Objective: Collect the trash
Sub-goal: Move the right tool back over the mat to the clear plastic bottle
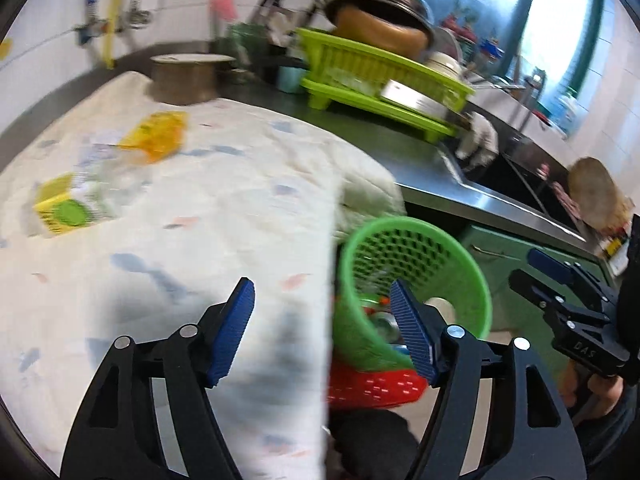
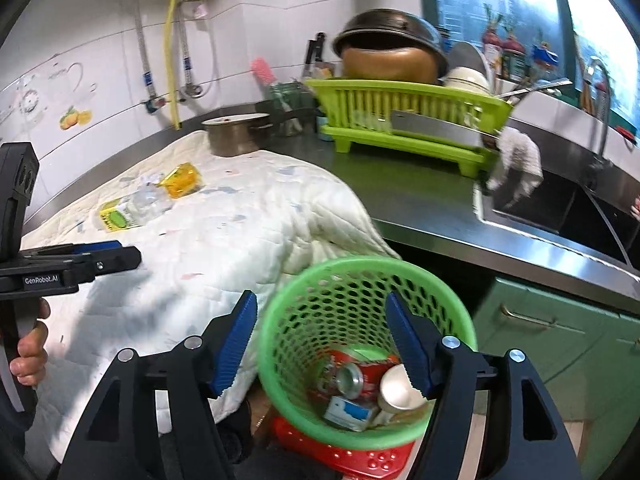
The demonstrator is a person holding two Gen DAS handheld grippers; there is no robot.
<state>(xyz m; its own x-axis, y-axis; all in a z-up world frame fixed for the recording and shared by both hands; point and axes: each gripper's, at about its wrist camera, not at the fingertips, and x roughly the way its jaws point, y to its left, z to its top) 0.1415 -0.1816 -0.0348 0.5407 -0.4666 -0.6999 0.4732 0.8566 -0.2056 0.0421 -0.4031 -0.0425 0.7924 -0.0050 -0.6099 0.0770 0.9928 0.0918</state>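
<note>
A green mesh bin [image 2: 360, 280] stands on a red stool [image 2: 360, 460] below the counter edge; it also shows in the left wrist view [image 1: 420, 248]. It holds a red can [image 2: 360, 376], a silver cup [image 2: 398, 392] and a blue-white carton [image 2: 348, 412]. On the white cloth [image 2: 224, 240] lie a yellow-green carton [image 2: 116, 216], a clear plastic bottle [image 2: 150, 200] and an orange wrapper [image 2: 182, 180]. My right gripper [image 2: 320, 344] is open and empty above the bin. My left gripper [image 1: 322, 326] is open and empty over the cloth's edge.
A steel pot [image 2: 236, 134] stands at the cloth's far end. A lime dish rack [image 2: 408, 120] with bowls and a cleaver sits on the steel counter [image 2: 420, 208]. A sink [image 2: 560, 204] is at the right, green cabinets [image 2: 560, 340] below.
</note>
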